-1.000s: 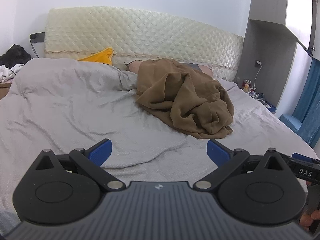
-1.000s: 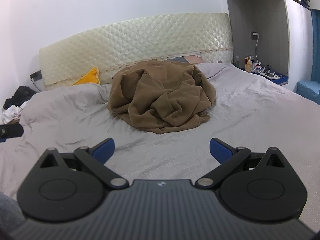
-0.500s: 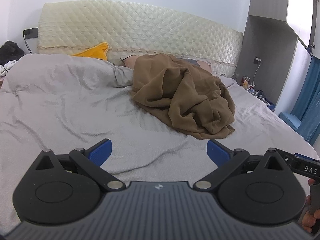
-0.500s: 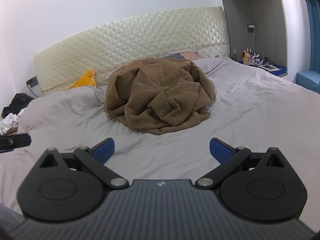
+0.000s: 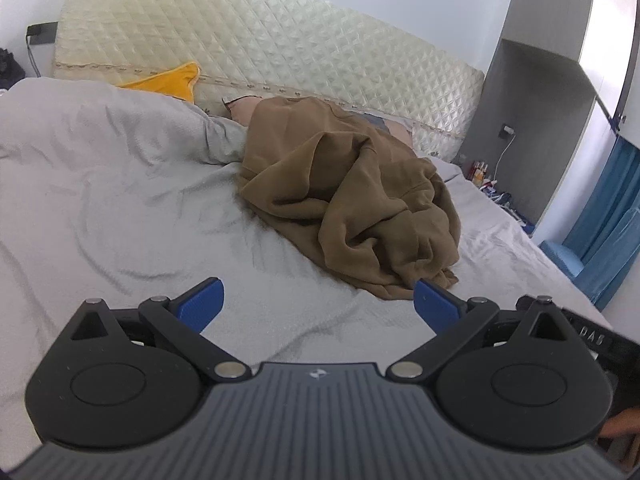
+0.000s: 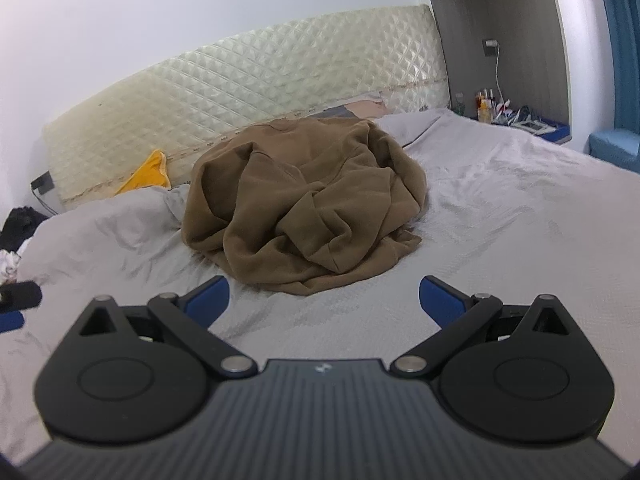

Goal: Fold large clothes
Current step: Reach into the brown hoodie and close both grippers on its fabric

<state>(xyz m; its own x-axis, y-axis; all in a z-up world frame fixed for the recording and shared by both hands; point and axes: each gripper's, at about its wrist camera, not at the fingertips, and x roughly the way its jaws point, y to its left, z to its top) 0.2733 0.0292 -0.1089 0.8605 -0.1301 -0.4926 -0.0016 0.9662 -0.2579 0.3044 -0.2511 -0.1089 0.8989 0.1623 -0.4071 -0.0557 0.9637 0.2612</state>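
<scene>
Brown garment point(image 5: 352, 200) heaped in a crumpled mound on the grey bedsheet point(image 5: 120, 208), near the quilted headboard point(image 5: 260, 44). Left gripper point(image 5: 318, 300) and right gripper point(image 6: 324, 298) both spread wide, empty, aimed at the heap's near edge, likely to catch an edge for spreading flat.

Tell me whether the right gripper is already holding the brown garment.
No, the right gripper is open over bare sheet, short of the crumpled brown garment.
</scene>
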